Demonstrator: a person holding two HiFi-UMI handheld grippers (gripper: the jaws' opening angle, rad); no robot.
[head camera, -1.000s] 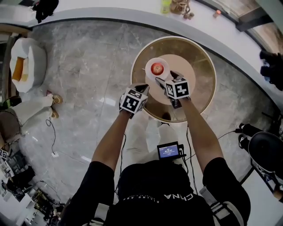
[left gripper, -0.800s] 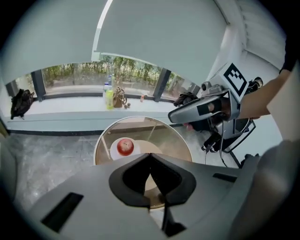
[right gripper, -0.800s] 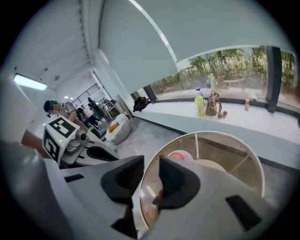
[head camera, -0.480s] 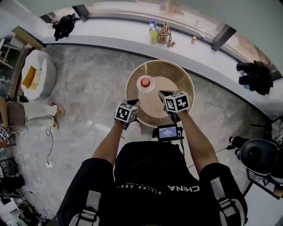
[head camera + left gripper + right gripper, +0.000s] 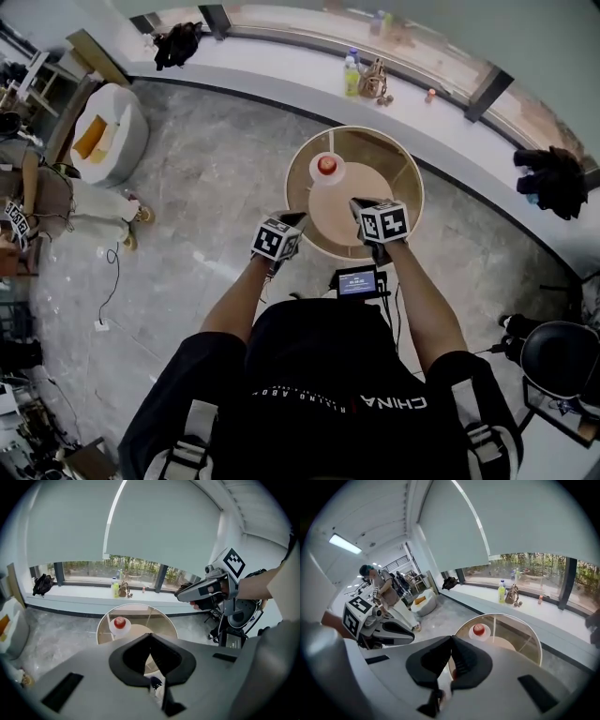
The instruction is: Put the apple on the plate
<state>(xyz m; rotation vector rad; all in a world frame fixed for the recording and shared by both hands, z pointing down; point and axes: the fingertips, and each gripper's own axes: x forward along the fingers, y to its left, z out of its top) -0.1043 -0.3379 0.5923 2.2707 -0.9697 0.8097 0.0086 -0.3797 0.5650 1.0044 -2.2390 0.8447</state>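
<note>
A red apple (image 5: pixel 327 165) lies on a small white plate (image 5: pixel 316 176) at the far left of a round glass-and-wood table (image 5: pixel 412 187). Both grippers hover high above the table's near edge, well back from the plate. My left gripper (image 5: pixel 296 218) is shut and empty. So is my right gripper (image 5: pixel 359 203). The left gripper view shows the apple (image 5: pixel 120 621) beyond the closed jaws, with the right gripper (image 5: pixel 181 593) off to the side. In the right gripper view the apple (image 5: pixel 478 629) sits on the plate (image 5: pixel 484 635), far past the jaws.
A window ledge behind the table holds a bottle (image 5: pixel 352 73), a small bag (image 5: pixel 373 82) and dark clothes (image 5: pixel 178 42). A white armchair (image 5: pixel 108 131) and a standing person (image 5: pixel 56 202) are at the left. A small screen (image 5: pixel 357 281) hangs at my chest. A black chair (image 5: pixel 562 361) stands at the right.
Both grippers have risen and drawn back from the plate, and the table now looks smaller. The right gripper's jaws, open beside the plate a second ago, are closed. The apple stays on the plate.
</note>
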